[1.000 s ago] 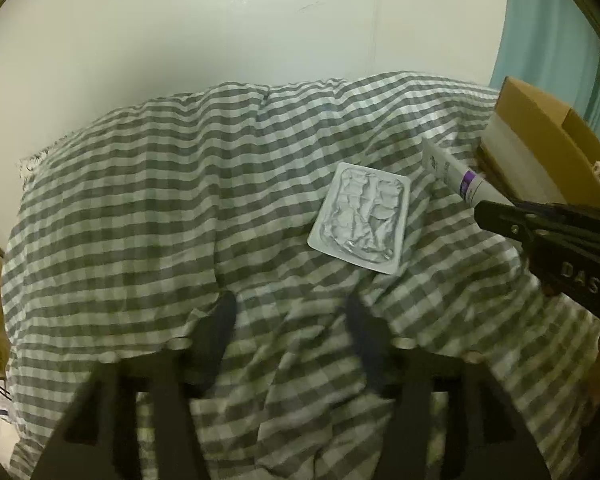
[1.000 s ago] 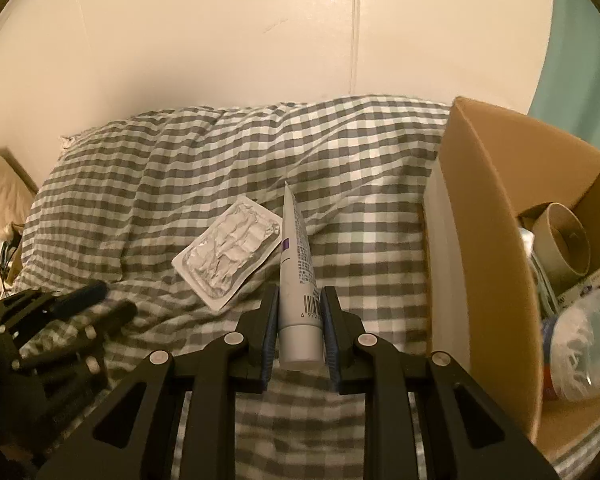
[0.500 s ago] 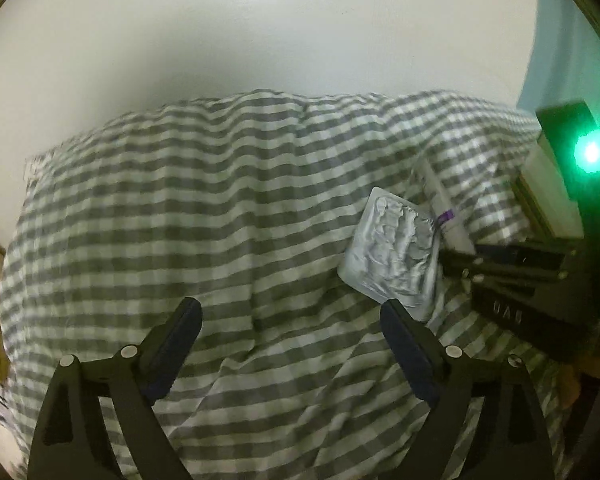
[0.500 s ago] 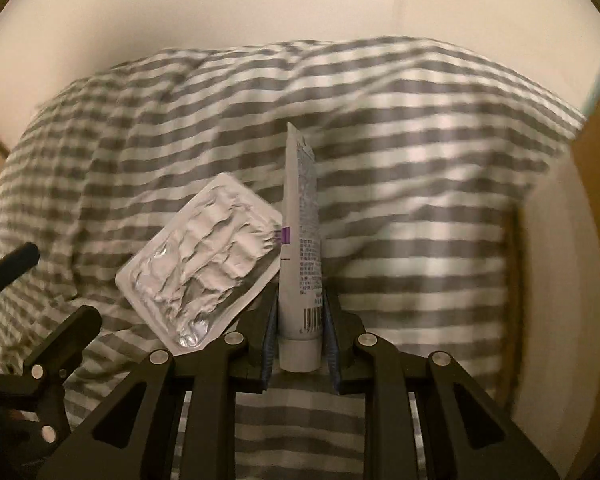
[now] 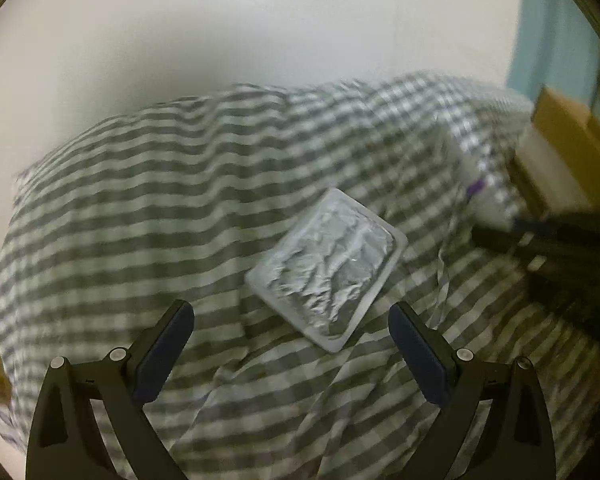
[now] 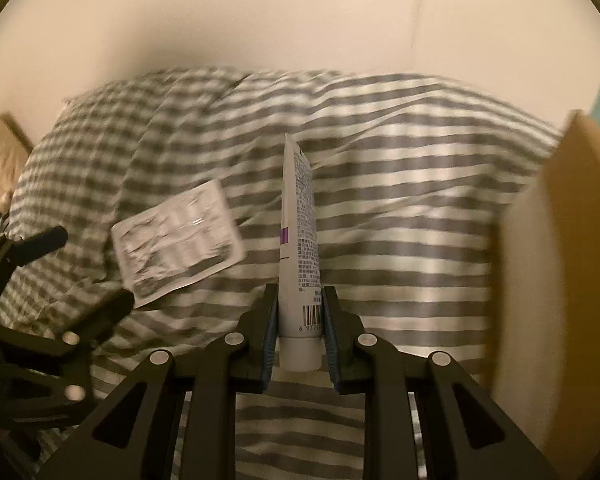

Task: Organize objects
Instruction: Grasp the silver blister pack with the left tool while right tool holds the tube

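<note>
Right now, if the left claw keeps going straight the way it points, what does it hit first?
Most likely the foil blister pack, which lies on the checked bedding just ahead of the open left claw, slightly right of centre. Depth is hard to judge through the fisheye.

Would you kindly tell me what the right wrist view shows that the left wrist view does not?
Only the right wrist view shows the right tongs shut on the tube, barcode readable. Only the left wrist view shows the left tongs open, with nothing between them. Both show the foil blister pack on the checked bedcover and the cardboard box.
</note>
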Demonstrator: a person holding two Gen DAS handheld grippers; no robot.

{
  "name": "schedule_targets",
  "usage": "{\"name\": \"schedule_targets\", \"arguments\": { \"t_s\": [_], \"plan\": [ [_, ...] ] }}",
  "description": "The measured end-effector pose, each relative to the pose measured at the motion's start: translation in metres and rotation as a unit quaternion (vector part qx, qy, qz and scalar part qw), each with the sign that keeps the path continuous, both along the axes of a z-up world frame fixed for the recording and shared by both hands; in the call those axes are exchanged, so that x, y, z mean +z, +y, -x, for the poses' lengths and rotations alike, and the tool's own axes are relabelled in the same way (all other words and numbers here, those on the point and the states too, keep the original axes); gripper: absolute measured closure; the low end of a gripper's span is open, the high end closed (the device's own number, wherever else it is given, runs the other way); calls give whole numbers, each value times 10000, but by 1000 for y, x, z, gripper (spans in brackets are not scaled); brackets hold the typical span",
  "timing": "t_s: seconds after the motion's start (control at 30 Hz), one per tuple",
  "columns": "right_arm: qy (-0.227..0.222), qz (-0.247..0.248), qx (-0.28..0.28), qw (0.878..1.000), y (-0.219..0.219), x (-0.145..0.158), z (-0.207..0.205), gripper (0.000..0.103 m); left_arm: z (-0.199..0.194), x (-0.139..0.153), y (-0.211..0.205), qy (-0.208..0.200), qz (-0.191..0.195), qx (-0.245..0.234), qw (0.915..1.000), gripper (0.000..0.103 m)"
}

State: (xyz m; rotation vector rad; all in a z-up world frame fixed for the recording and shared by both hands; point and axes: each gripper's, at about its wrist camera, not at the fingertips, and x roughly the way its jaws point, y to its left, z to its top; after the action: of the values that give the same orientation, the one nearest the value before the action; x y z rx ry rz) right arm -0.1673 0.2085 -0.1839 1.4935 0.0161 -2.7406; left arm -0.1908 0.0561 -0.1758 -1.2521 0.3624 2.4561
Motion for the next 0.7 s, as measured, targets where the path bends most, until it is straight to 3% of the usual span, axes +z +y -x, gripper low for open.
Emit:
{"name": "schedule_targets", "arguments": {
  "t_s": [0.13,0.3,0.47,0.53,0.7],
  "plan": [
    [91,120,-177,9997,17,7,-2,83,8,-11,24,162,593,-410,9973,3],
    [20,137,-158,9998,8,3,-7,83,17,-24,39,238,786,-714,9941,3],
    [-6,81,-151,9999,2,-3,-4,83,25,-30,29,-59,329,-677,9971,8],
    [-3,60,-142,9999,1,-2,-5,83,23,-27,23,-204,93,-688,9974,27],
    [15,-23,-41,10000,-9,6,-14,83,4,-7,13,-305,24,-528,9981,30]
  ]
}}
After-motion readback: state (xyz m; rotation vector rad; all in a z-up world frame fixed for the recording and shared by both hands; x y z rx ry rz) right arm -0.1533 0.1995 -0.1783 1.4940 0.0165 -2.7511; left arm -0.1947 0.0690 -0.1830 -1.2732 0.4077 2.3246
